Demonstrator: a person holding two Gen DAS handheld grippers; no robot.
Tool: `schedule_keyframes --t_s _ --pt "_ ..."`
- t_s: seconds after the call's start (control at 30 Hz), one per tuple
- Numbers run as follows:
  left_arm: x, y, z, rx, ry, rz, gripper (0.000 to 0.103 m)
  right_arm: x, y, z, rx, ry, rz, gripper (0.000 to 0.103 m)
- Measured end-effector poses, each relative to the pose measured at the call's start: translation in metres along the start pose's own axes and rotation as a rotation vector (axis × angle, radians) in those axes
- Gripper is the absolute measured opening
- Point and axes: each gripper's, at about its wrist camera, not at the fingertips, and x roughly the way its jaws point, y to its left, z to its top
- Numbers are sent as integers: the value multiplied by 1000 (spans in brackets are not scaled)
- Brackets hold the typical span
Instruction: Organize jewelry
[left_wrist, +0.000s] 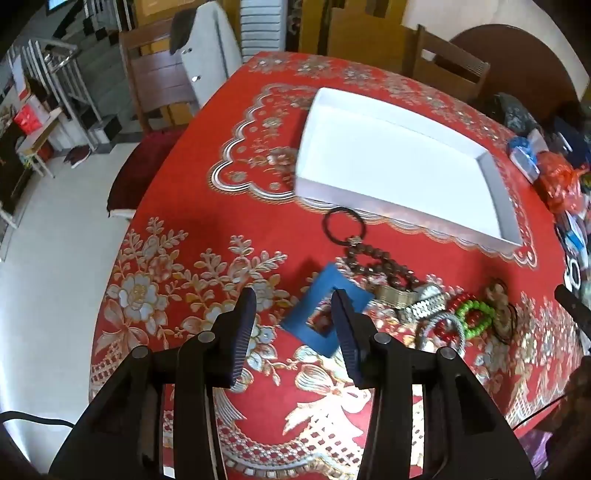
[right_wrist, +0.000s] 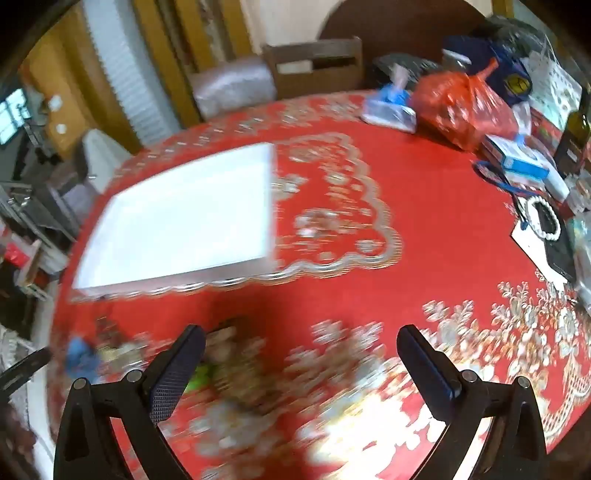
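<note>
Nothing is being carried yet — the step in hand appears to be the approach to a first pick. The left gripper is hanging over the red patterned tabletop with its jaws partly apart and empty; the cloth shows plainly between them. The right gripper is tilting down over its own stretch of cloth with its jaws spread wide, also holding nothing, though that view is badly blurred.

The jewelry is lying in a loose cluster on the cloth, at about three o'clock from the left jaws in the left wrist view: a blue square frame just beside the right-hand jaw, then a dark bead strand with a ring, a metal watch, and red and green bead bracelets farther out. The white tray is sitting empty at roughly one o'clock, beyond the cluster.

The next move is probably calling for one gripper to be settling over a single piece — the blue frame is nearest to the left — closing on it without dragging the tangled neighbours, then lifting it toward the tray.
</note>
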Motion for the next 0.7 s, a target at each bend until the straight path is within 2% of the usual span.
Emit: schedule_keyframes --t_s 0.17,0.37,0.5,0.7 --pt "-12 -9 -11 37 -27 -13 42 -35 40 -19 -46 -47 34 103" --pt "-24 -14 -28 64 -46 -24 42 -52 69 -40 -71 -59 42 103" --pt "-30 -16 -36 82 -57 -32 42 -60 90 -45 -104 -64 38 103" --pt "-41 -6 -39 58 -94 -41 42 -71 110 -45 -148 -92 47 103"
